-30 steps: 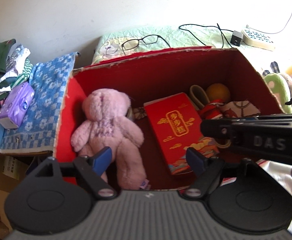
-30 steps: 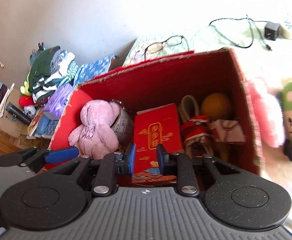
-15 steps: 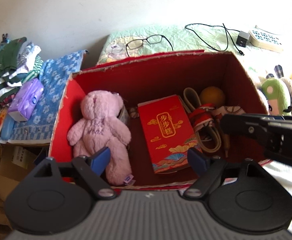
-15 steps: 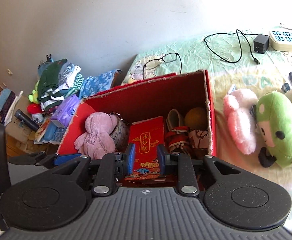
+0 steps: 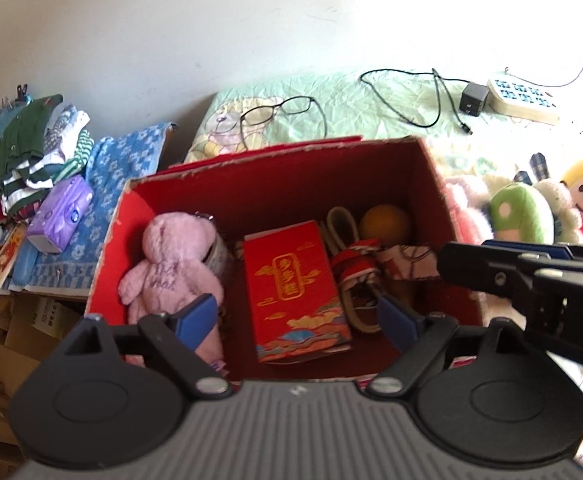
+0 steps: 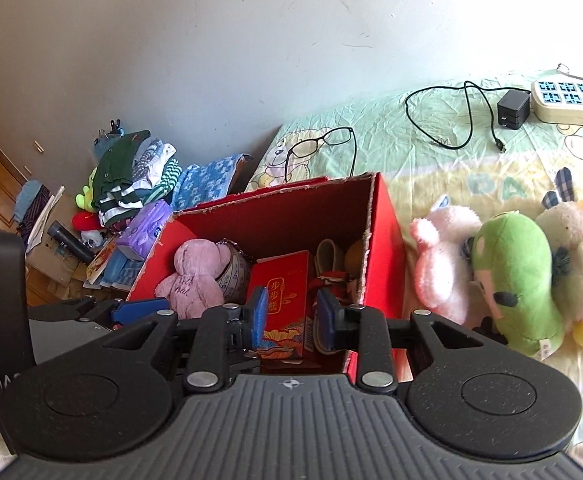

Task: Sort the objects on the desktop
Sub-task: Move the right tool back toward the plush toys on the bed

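Observation:
An open red cardboard box [image 5: 431,176] [image 6: 383,216] stands on the bed. In it lie a pink plush bear [image 5: 171,260] [image 6: 195,276], a red printed packet [image 5: 295,288] [image 6: 283,292], a red and tan bundle [image 5: 355,268] and an orange ball [image 5: 385,222]. My left gripper [image 5: 297,320] is open and empty above the box's near edge. My right gripper [image 6: 291,318] is open with a narrow gap, empty, above the box's near right corner. To the right of the box lie a pink plush [image 6: 443,260] and a green plush [image 6: 519,276] [image 5: 519,212].
Glasses [image 5: 279,114] [image 6: 319,144], a black charger with cable [image 6: 511,106] and a white power strip [image 6: 571,98] lie on the green sheet behind the box. A blue towel [image 5: 103,184], a purple tissue pack [image 5: 59,214] and stacked clothes [image 6: 127,176] are at the left.
Both grippers have drawn back and up from the box, so more of the bed shows. My right gripper has shifted right and its jaws have opened a little.

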`<control>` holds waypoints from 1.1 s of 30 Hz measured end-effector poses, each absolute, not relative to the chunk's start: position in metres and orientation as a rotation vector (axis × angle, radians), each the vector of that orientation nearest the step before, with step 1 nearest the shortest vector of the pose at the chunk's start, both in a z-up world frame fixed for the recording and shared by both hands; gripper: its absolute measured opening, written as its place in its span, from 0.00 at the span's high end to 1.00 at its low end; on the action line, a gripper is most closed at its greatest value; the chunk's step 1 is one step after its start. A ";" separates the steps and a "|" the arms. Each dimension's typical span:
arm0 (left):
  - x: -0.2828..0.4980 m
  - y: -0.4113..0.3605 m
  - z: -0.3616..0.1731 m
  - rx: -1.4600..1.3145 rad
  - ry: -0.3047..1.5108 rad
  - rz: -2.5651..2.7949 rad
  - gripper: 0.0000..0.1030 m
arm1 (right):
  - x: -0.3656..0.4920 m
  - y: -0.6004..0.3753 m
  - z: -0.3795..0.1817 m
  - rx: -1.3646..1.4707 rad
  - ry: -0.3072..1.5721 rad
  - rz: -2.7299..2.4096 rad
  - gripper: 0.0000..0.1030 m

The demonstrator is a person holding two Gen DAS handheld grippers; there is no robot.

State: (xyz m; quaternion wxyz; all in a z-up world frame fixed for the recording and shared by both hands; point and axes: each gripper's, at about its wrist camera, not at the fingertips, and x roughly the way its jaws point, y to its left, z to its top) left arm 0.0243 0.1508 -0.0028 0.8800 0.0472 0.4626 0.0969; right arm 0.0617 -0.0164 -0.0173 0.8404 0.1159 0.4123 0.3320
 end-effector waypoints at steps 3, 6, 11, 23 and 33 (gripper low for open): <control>0.027 0.137 0.001 0.107 0.952 0.195 0.12 | 0.064 -0.030 -0.015 0.247 0.861 0.691 0.70; 0.031 0.119 0.004 0.121 0.942 0.184 0.09 | 0.067 -0.046 -0.014 0.260 0.853 0.673 0.70; 0.039 0.089 0.004 0.146 0.940 0.156 0.09 | 0.074 -0.076 -0.017 0.288 0.853 0.630 0.70; 0.050 0.048 -0.006 0.158 0.965 0.165 0.09 | 0.086 -0.116 -0.029 0.339 0.881 0.629 0.70; 0.046 0.049 -0.012 0.126 0.996 0.234 0.09 | 0.093 -0.118 -0.037 0.325 0.916 0.689 0.70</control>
